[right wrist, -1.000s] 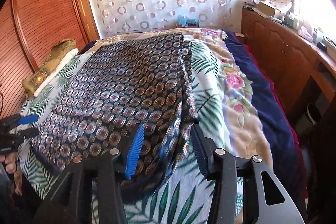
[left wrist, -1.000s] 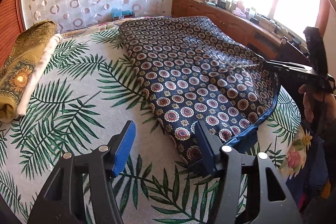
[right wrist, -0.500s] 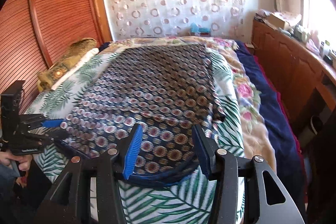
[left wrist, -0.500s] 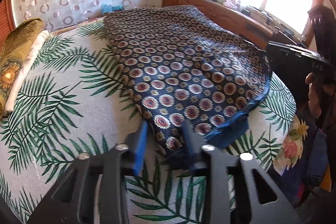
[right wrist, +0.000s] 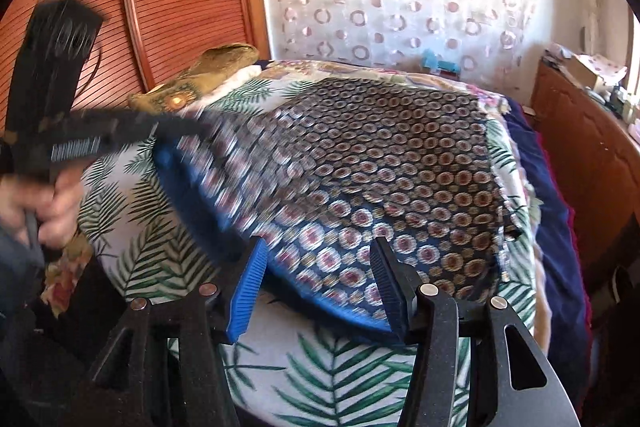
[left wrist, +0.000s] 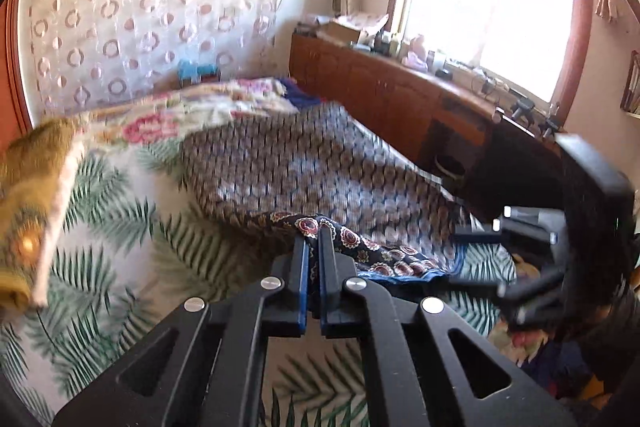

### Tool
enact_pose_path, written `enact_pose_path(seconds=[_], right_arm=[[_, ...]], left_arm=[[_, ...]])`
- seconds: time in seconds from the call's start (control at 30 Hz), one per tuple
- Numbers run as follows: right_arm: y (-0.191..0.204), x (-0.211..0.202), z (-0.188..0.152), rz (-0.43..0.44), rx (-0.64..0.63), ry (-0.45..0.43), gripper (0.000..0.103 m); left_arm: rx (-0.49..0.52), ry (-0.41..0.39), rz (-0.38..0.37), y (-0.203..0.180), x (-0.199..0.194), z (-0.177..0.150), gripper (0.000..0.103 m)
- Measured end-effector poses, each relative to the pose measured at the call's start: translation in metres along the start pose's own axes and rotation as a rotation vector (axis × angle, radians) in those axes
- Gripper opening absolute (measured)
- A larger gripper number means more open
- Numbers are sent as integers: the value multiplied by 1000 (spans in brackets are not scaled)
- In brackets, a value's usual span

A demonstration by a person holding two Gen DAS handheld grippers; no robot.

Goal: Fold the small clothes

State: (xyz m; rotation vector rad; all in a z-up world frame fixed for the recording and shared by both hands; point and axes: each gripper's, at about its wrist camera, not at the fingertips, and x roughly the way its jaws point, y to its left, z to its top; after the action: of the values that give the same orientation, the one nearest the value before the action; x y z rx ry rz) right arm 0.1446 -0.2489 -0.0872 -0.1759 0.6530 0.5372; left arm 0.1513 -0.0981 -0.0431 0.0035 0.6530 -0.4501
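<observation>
A dark blue cloth point(left wrist: 304, 171) with round flower medallions lies spread on the bed, also seen from the right wrist as the cloth point(right wrist: 380, 155). My left gripper point(left wrist: 313, 233) is shut on the cloth's near corner and holds it raised off the bed. From the right wrist this left gripper point(right wrist: 176, 129) is a blur at the cloth's left corner. My right gripper point(right wrist: 319, 251) hovers over the blue hem at the near edge, jaws opening, pads not pressing the fabric. In the left wrist view the right gripper point(left wrist: 470, 259) shows at the right.
A palm-leaf bedspread point(left wrist: 120, 227) covers the bed. A folded yellow-olive bundle point(left wrist: 28, 211) lies along the bed's left side. A wooden cabinet point(left wrist: 400, 95) with clutter runs under the window on the right. A slatted wooden door point(right wrist: 180, 7) stands behind the bed's left.
My left gripper closed on the cloth's near corner and rose, lifting that corner. My right gripper slid sideways along the near hem and stayed open.
</observation>
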Motion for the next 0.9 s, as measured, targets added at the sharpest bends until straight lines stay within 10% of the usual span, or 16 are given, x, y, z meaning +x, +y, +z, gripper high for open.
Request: enact_pose_path(seconds=[0.37,0.9], right_arm=[[-27,30,-11,-118,-18,100,56],[-6,29,-10,-69,-81,69,68]], left_arm=[[-34,-27,8,7,7,22,4],[-47,-44,16,14,6,26,5]])
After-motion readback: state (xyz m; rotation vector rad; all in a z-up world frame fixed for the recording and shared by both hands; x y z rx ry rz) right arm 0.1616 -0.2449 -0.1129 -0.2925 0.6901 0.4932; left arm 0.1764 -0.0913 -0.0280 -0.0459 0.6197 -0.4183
